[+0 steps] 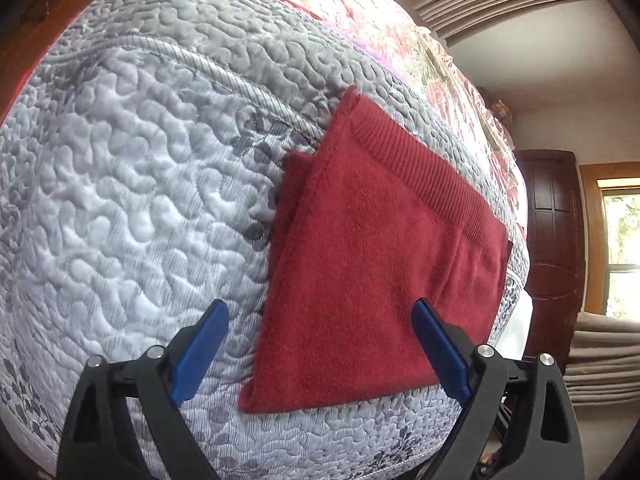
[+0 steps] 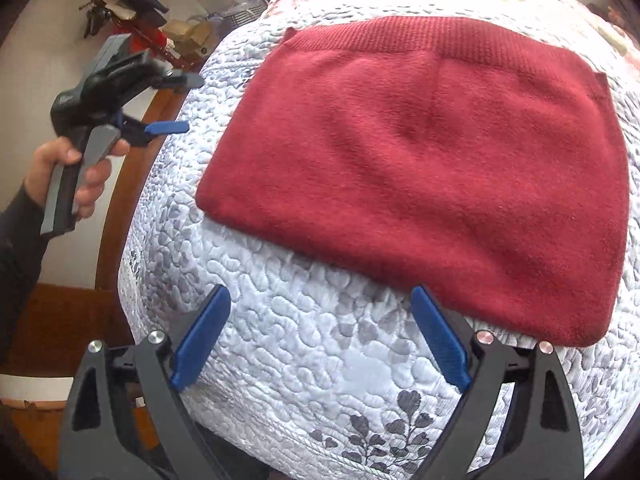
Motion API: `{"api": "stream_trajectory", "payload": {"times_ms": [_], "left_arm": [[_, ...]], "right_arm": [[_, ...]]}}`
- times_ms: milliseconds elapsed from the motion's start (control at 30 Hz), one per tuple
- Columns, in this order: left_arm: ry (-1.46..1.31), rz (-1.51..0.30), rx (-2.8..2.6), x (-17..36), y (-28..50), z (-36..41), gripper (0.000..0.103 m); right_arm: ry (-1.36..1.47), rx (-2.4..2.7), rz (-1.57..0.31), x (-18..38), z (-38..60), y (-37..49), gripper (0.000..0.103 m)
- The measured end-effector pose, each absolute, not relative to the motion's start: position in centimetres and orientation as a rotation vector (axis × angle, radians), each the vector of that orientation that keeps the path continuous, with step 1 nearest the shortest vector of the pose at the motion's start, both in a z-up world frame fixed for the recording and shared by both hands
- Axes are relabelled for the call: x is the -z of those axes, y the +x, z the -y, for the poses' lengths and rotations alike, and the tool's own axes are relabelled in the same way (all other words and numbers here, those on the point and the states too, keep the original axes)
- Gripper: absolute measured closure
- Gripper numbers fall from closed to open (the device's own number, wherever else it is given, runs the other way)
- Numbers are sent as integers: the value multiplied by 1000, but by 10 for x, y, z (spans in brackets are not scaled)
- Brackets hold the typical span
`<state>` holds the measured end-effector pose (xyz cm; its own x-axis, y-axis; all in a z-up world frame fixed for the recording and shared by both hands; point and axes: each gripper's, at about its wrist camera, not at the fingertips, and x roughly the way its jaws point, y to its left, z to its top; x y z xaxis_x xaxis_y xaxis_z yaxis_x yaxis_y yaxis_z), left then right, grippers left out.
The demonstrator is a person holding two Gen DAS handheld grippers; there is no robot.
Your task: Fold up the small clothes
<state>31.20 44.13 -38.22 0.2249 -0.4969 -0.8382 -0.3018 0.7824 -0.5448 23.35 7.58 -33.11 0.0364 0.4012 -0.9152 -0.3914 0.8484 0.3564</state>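
Note:
A small dark red knitted garment (image 1: 372, 248) lies folded flat on the grey quilted bedspread (image 1: 132, 184), its ribbed band along the far edge. My left gripper (image 1: 320, 312) hovers open over the garment's near left edge, nothing between its blue pads. In the right wrist view the same red garment (image 2: 424, 160) fills the upper middle, and my right gripper (image 2: 322, 300) stands open just short of its near edge, holding nothing. The left gripper (image 2: 186, 102) also shows at the left there, open, held by a hand (image 2: 86, 172) off the bed's side.
The quilted bedspread (image 2: 304, 360) covers a mattress with a wooden bed frame (image 2: 120, 200) at its left. A floral blanket (image 1: 400, 20) lies beyond the quilt. A dark wooden cupboard (image 1: 552, 240), curtains and a window stand at the right. Clutter (image 2: 132, 12) sits on a surface behind the bed.

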Motion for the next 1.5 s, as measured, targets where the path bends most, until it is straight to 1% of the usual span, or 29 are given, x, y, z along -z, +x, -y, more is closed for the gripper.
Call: {"api": "stream_trajectory", "payload": {"times_ms": [100,400,867,1033,1167,1400,1500], "left_arm": [[-704,-1389,169,389,331,-439,7],[-737,-1461,232,419,368,-433,6],[-783,-1503,321,451,404,-437,6],[-785,-1523,375,460,411,-429,6],[-781,-1536,373,469,415,-424,6],[-824,-1523,418,476,412,-432,6],[-833,-1531,453,478,412,-431,6]], "right_arm": [[-53,-637,-1390,327,-95,231,11],[-129,-703,-1339,328,-141,236,10],[-282,-764,-1257,357,-206,243,10],[-420,-756,-1158,371,-220,230,10],[-608,-749,-1033,387,-235,202,10],[-811,-718,-833,407,-259,164,10],[-878,-686,-804,421,-269,163,10]]}}
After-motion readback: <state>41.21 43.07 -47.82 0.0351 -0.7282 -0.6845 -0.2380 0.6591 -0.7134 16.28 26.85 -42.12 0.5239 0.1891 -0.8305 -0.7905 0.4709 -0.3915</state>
